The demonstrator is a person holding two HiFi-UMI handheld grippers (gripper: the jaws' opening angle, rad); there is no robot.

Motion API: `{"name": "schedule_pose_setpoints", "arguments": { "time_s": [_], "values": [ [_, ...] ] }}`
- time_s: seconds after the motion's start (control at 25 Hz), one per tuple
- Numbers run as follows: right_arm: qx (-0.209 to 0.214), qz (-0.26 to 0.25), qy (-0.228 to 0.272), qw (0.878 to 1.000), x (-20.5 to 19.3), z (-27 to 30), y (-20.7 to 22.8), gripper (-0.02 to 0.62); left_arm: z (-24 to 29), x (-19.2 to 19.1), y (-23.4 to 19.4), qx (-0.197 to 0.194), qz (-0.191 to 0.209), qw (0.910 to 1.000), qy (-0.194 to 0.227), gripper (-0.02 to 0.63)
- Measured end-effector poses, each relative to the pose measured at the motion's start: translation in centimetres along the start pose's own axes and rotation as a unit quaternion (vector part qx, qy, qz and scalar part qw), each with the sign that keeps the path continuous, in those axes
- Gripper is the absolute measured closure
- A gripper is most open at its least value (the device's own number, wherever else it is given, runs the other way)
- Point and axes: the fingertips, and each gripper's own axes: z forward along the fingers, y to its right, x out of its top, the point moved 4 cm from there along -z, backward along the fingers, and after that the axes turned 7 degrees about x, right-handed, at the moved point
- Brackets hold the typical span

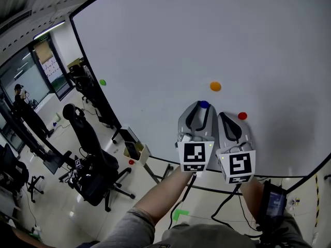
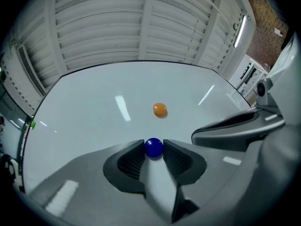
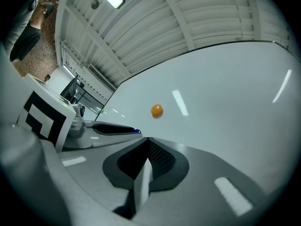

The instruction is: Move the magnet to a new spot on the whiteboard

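Observation:
A large whiteboard (image 1: 170, 40) carries several round magnets. My left gripper (image 1: 204, 106) is against the board with its pads shut on the blue magnet (image 1: 205, 104); in the left gripper view that magnet (image 2: 154, 147) sits pinched between the two tips (image 2: 154, 149). An orange magnet (image 1: 215, 86) (image 2: 160, 109) (image 3: 156, 110) is stuck a little higher up the board. Just to the right, my right gripper (image 1: 225, 117) (image 3: 148, 140) has its jaws shut together with nothing in them. A red magnet (image 1: 242, 115) sits beside its tip. The left gripper (image 3: 110, 128) shows in the right gripper view.
A green magnet (image 1: 102, 82) (image 2: 33, 124) sits near the board's left edge. Below the board stand black office chairs (image 1: 95, 164), a small open box on a stand (image 1: 135, 150) and desks; a person (image 1: 26, 110) stands far left. Cables hang from both grippers.

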Motion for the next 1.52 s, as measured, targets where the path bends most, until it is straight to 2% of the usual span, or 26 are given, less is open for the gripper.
{"name": "schedule_pose_setpoints", "arguments": {
  "time_s": [0.32,0.48,0.68,1.12,1.52],
  "values": [
    [-0.001,-0.031,-0.002,1.000,0.6,3.4,-3.0,0.588,-0.4,-0.9,-4.4,-0.012,-0.012,0.9998,0.001,0.482],
    [-0.012,-0.036,-0.005,0.999,1.4,6.5,-6.0,0.588,-0.6,-0.8,-9.1,-0.016,-0.020,0.9995,0.019,0.482],
    [-0.014,-0.042,0.000,0.999,3.2,10.4,-9.8,0.588,-0.7,-0.5,-15.0,-0.018,-0.009,0.9994,0.028,0.482],
    [0.027,-0.074,0.038,0.996,6.1,17.7,-15.9,0.588,-1.3,-1.6,-25.1,0.021,0.006,0.9997,0.011,0.482],
    [0.057,-0.079,0.065,0.993,7.9,22.9,-19.4,0.588,0.0,-0.3,-32.8,0.062,0.011,0.9978,0.020,0.482]
  ]
}}
